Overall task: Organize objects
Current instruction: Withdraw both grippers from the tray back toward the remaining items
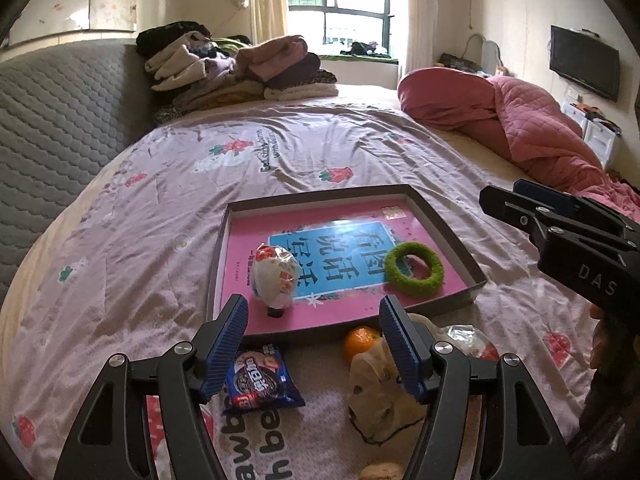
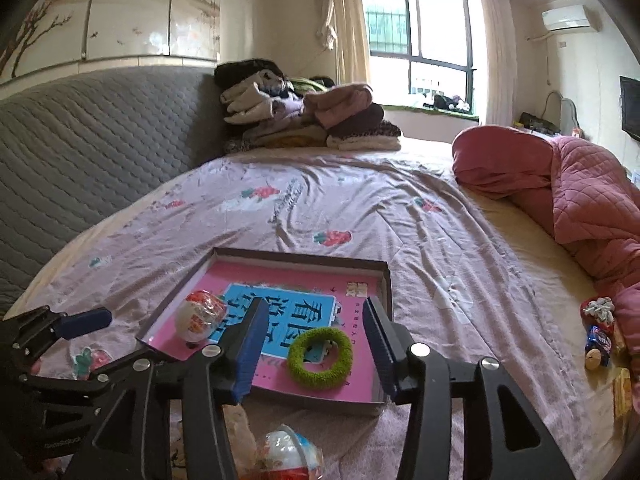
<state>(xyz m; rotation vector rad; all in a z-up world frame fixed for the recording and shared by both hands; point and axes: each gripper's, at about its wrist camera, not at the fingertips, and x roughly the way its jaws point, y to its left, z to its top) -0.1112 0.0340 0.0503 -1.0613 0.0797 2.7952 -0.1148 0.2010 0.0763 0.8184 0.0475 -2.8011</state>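
A shallow grey tray point(image 1: 440, 216) with a pink and blue printed floor lies on the bedsheet. In it are a green fuzzy ring point(image 1: 414, 268) and a wrapped egg-shaped snack point(image 1: 276, 276). In front of the tray lie a blue cookie packet point(image 1: 260, 380), an orange point(image 1: 360, 342), a beige plush toy point(image 1: 380, 392) and another wrapped snack point(image 1: 468, 340). My left gripper point(image 1: 314, 312) hangs open above these, holding nothing. My right gripper point(image 2: 316, 312) stands open over the tray's near side; the green ring point(image 2: 320, 358) rests on the tray floor below its pads, untouched.
A grey quilted headboard point(image 1: 60, 120) runs along the left. Folded clothes point(image 1: 240, 68) are stacked at the far end of the bed, and a pink quilt point(image 1: 520, 120) is bunched at the right. Small wrapped items point(image 2: 600, 340) lie by the quilt.
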